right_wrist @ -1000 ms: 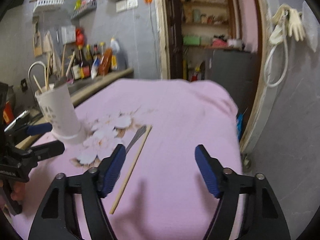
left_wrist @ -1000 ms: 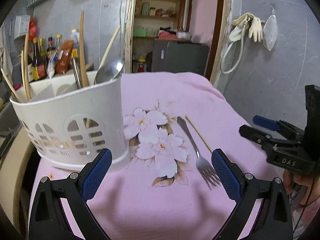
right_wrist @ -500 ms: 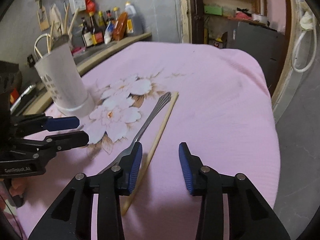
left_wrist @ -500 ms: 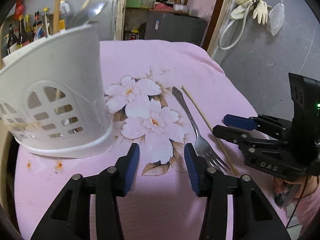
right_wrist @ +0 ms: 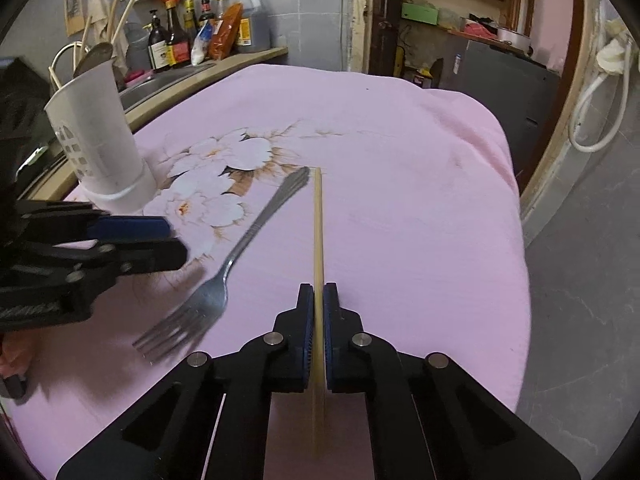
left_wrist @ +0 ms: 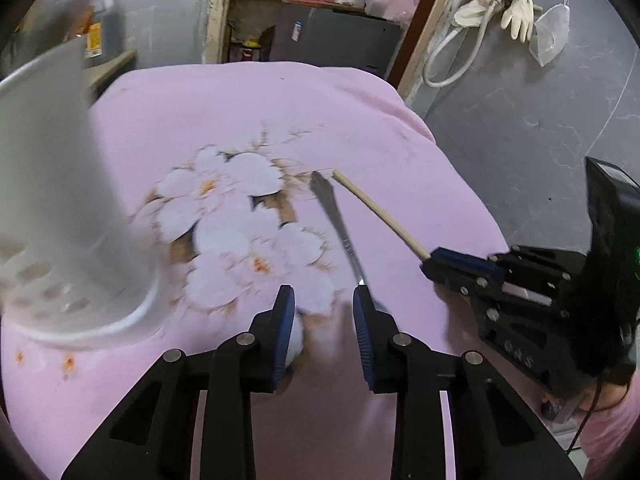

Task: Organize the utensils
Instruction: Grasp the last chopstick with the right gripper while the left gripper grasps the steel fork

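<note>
**Chopstick clamped on the right, fork beside the left jaws**

In the right wrist view, the right gripper is seen closed tight on a pale wooden chopstick, which runs straight up the centre of the frame. A silver metal fork lies just left of it on the pink flowered cloth, tines toward the lower left. The white perforated plastic utensil holder stands at the upper left, holding sticks and a spoon. In the left wrist view, the left gripper has just been closing; its jaws are narrowly parted with nothing gripped, the fork touching or just beside the right pad.
</note>
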Tool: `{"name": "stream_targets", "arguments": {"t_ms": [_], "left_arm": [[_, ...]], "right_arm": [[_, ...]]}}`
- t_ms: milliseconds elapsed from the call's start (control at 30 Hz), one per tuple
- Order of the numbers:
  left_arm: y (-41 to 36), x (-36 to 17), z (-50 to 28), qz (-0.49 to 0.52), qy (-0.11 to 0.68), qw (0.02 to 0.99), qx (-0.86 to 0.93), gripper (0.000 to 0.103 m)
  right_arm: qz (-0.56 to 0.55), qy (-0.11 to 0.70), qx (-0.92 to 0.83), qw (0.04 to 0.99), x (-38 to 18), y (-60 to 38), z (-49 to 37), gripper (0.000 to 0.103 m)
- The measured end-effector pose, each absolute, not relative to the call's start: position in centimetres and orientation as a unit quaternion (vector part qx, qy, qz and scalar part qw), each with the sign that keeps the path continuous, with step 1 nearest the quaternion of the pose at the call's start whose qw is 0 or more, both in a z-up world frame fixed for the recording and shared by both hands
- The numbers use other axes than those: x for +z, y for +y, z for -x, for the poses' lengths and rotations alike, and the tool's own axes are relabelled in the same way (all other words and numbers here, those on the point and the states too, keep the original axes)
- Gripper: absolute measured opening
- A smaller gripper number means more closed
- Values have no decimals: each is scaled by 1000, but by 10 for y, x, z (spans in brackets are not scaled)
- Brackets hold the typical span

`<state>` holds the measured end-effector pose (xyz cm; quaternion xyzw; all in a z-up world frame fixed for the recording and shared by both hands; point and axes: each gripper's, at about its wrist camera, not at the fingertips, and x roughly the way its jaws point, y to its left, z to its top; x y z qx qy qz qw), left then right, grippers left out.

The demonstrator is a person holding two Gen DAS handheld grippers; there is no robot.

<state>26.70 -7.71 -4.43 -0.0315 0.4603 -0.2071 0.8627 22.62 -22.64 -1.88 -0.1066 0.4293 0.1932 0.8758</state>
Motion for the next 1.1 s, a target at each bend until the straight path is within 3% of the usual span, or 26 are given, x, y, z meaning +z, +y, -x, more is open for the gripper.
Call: {"name": "stream_targets", "arguments": {"t_ms": [367, 467, 533, 967, 1100], "left_arm": [[-98, -51, -312, 20, 499, 843, -202, 25], [-99, -52, -315, 12, 502, 844, -191, 17], [-101, -52, -314, 11, 503, 841, -196, 6], [-96, -51, -295, -9, 534, 819, -212, 7], [-101, -51, -298, -23, 540, 814, -213, 7]], "right_arm": [[102, 421, 157, 887, -11, -253, -214, 0], [93, 424, 147, 889, -10, -262, -215, 0], [88, 426, 146, 888, -10, -266, -217, 0], [60, 479, 168, 859, -15, -256, -274, 15], [44, 503, 174, 845, -17, -255, -291, 16]]}}
